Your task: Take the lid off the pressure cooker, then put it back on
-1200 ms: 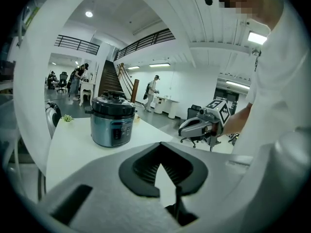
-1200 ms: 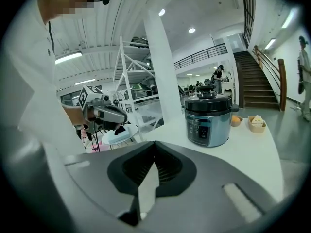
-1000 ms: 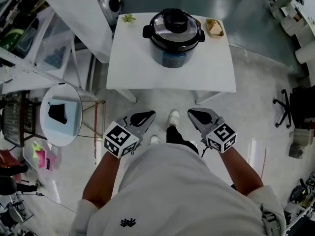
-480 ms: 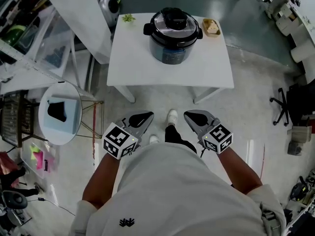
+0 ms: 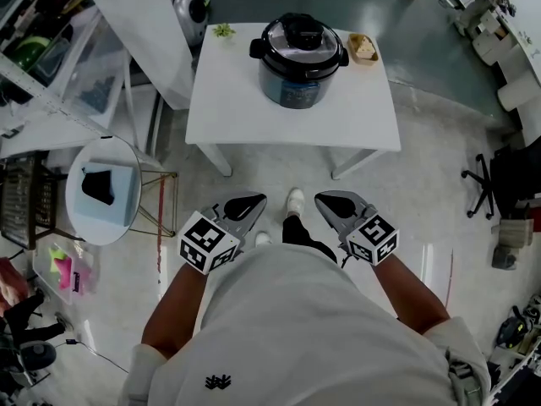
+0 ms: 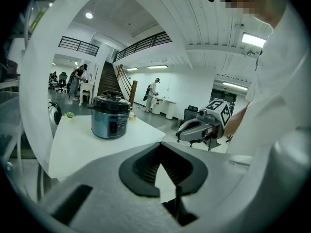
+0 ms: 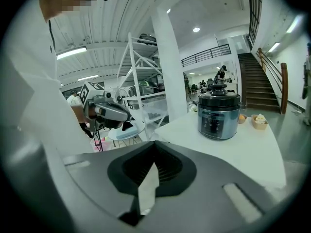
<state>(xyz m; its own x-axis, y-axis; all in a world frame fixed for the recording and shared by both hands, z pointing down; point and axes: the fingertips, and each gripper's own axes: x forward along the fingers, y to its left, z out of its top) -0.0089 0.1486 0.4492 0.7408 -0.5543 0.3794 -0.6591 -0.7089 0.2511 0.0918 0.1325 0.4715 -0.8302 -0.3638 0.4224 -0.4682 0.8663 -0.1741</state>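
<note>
The pressure cooker [image 5: 298, 62] stands on the white table [image 5: 254, 117], its black lid [image 5: 299, 35] seated on top. It also shows in the left gripper view [image 6: 111, 116] and in the right gripper view [image 7: 218, 115]. My left gripper [image 5: 252, 201] and right gripper [image 5: 326, 200] are held close to the body over the floor, well short of the table. Both are shut and hold nothing. Each gripper camera sees its own closed jaws, left [image 6: 158, 147] and right [image 7: 154, 148], and the other gripper beside it.
A small green plant [image 5: 223, 30] and a tray of food [image 5: 365, 47] sit at the table's far corners. A round side table [image 5: 103, 191] and a shelving rack [image 5: 51, 66] stand to the left. An office chair [image 5: 499, 180] is at the right.
Both grippers have drifted a little towards the table together with the person. They stay shut and empty. The cooker has not been touched.
</note>
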